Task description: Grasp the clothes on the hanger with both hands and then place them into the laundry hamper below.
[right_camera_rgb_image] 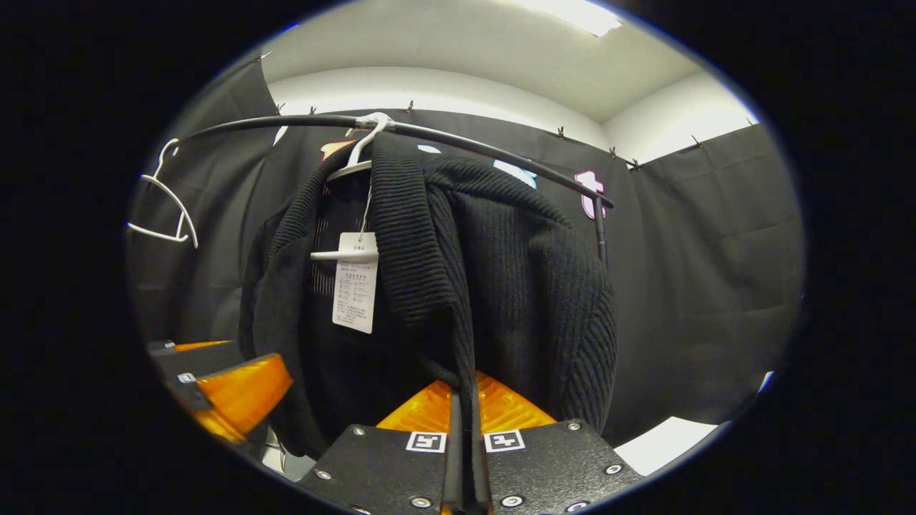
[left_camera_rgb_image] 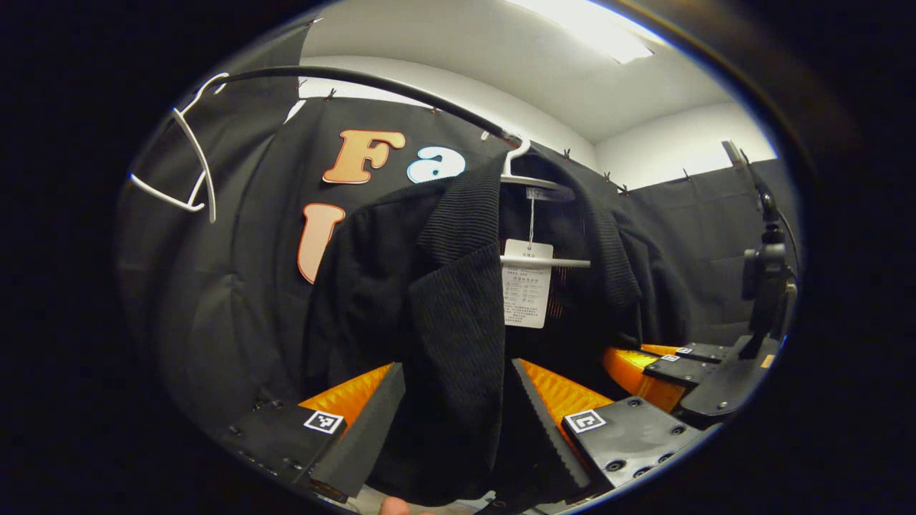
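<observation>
Left gripper view: black ribbed cardigan (left_camera_rgb_image: 458, 300) hangs on a white hanger (left_camera_rgb_image: 526, 168) hooked over a black curved rail (left_camera_rgb_image: 372, 82); a white paper tag (left_camera_rgb_image: 527, 285) dangles on a string inside the open front, at about 1 o'clock from the near front panel; left gripper (left_camera_rgb_image: 458, 422) stands spread wide, its two fingers (left_camera_rgb_image: 372, 429) set either side of the cardigan's hanging front edge, fabric between them, neither clearly pressing it; right gripper (left_camera_rgb_image: 669, 368) sits at 4 o'clock of the garment, low beside its far edge; a second white hanger (left_camera_rgb_image: 189, 154), bare, hangs at 10 o'clock near the rail's end; a black stand with a mounted device (left_camera_rgb_image: 766, 286) rises at 3 o'clock.

Right gripper view: right gripper (right_camera_rgb_image: 464, 443) clenched on the cardigan (right_camera_rgb_image: 501, 286); a thin fold of the front edge runs down into the narrow slit between the two fingers (right_camera_rgb_image: 401, 458), both sides against it; garment hangs from its hanger (right_camera_rgb_image: 358, 154) on the rail (right_camera_rgb_image: 486, 146); tag (right_camera_rgb_image: 356, 282) at 10 o'clock from the pinch; left gripper (right_camera_rgb_image: 229, 390) at 9 o'clock, low, near the cardigan's other front panel; bare hanger (right_camera_rgb_image: 168, 207) farther toward 10 o'clock; a white surface (right_camera_rgb_image: 665, 443) shows at 4 o'clock.
</observation>
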A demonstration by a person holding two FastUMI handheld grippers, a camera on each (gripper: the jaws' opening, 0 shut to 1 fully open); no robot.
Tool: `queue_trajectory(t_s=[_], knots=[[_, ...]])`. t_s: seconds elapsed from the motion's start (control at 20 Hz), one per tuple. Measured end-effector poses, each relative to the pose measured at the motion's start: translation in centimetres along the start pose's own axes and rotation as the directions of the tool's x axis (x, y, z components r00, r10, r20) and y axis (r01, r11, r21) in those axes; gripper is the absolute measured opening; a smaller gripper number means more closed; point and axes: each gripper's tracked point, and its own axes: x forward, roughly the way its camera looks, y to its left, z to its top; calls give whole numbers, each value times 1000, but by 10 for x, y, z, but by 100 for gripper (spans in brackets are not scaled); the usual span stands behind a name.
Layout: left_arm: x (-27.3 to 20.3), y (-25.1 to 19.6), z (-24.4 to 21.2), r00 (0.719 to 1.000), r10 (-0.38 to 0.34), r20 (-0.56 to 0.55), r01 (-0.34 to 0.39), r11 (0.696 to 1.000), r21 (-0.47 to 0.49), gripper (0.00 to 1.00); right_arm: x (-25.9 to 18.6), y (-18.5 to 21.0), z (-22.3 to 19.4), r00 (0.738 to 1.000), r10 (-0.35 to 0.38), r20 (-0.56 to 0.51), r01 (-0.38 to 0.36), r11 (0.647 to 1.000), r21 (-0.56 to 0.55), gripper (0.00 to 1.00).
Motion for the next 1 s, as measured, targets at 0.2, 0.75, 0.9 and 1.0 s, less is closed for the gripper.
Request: queue_trajectory(t_s=[0.2, 0.75, 0.9, 1.0], knots=[[26, -1, -4, 997, 65, 32, -66, 997, 41, 96, -6, -3, 3, 1000, 15, 9, -16, 1000, 12, 5], [28, 111, 38, 984, 118, 135, -137, 980, 141, 37, -35, -18, 22, 991, -125, 52, 127, 991, -30, 4], [13, 119, 52, 988, 73, 140, -93, 985, 146, 12, -45, -19, 32, 990, -129, 65, 131, 991, -31, 4], [6, 127, 65, 986, 73, 152, -100, 978, 181, 12, -50, -25, 39, 988, -140, 71, 143, 989, -47, 9]])
